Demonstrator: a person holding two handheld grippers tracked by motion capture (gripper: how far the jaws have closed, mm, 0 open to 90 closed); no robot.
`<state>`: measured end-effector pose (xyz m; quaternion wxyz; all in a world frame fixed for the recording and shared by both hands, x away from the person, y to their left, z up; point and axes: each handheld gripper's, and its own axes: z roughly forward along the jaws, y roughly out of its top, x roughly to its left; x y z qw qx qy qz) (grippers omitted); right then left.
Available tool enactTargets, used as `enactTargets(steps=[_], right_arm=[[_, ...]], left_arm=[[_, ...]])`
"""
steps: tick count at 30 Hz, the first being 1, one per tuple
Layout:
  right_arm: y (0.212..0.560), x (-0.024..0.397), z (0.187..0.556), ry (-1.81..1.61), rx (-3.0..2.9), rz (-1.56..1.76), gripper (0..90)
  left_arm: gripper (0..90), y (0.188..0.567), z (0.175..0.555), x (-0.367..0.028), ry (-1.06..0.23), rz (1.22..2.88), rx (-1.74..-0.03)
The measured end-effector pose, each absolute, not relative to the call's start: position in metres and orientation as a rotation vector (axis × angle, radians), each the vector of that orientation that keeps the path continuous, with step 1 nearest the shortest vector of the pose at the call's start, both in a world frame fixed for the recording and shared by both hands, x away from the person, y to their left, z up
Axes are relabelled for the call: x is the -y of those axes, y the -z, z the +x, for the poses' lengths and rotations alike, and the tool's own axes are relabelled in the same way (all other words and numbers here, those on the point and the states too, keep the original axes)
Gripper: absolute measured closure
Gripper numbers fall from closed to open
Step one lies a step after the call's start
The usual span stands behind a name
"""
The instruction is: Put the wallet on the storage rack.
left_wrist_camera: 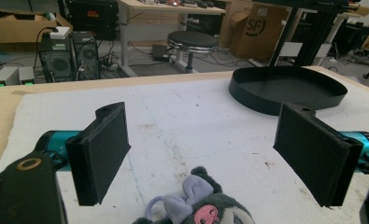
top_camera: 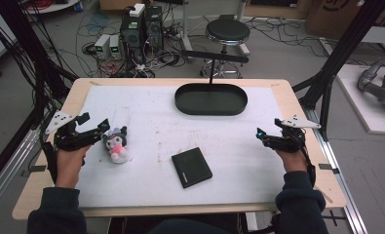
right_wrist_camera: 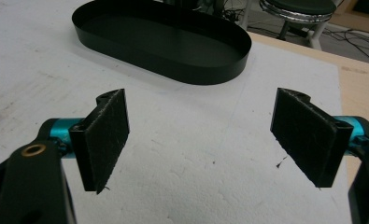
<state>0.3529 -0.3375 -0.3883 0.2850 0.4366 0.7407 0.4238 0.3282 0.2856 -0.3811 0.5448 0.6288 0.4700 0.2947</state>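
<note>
While its jaws stand wide apart, the left gripper (top_camera: 96,127) hovers just beside a small plush toy (top_camera: 116,145) on the white mat (top_camera: 156,117). From the left gripper view, the toy's head sits low between the jaws, untouched. Well apart, the right gripper (top_camera: 268,136) is open too, holding nothing.

- Plush toy (top_camera: 116,145): soft fabric, fuzzy.
- Oval tray (top_camera: 210,99): matt black, smooth, possibly metal.
- Table (top_camera: 297,112): pale wood rim; white sheet (top_camera: 180,126) looks grainy, scuffed.

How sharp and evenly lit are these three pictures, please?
High view: soft and low in detail, even light, faint shadows beside the plush toy. Left gripper view: toy cropped at the bottom edge. Right gripper view: black tray crisp, without glare.
</note>
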Motion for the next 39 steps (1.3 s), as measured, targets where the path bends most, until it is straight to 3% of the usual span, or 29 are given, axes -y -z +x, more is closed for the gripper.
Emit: enactTargets(steps=[16,23,35,39], right_arm=[[0.392,0.333,0.354,-1.168,-2.015,1.157,20.0],[0.386,0.303,0.349,-1.299,-2.068,1.078,33.6],[0.407,0.232,0.354,-1.379,-2.354,0.936,40.4],[0.418,0.207,0.353,-1.316,-2.459,0.875,48.2]], left_arm=[[17.8,0.393,0.332,-0.282,-0.676,1.516,-1.148],[18.4,0.392,0.328,-0.277,-0.689,1.535,-1.119],[19.1,0.400,0.334,-0.276,-0.676,1.559,-1.127],[19.4,0.399,0.333,-0.278,-0.687,1.556,-1.130]])
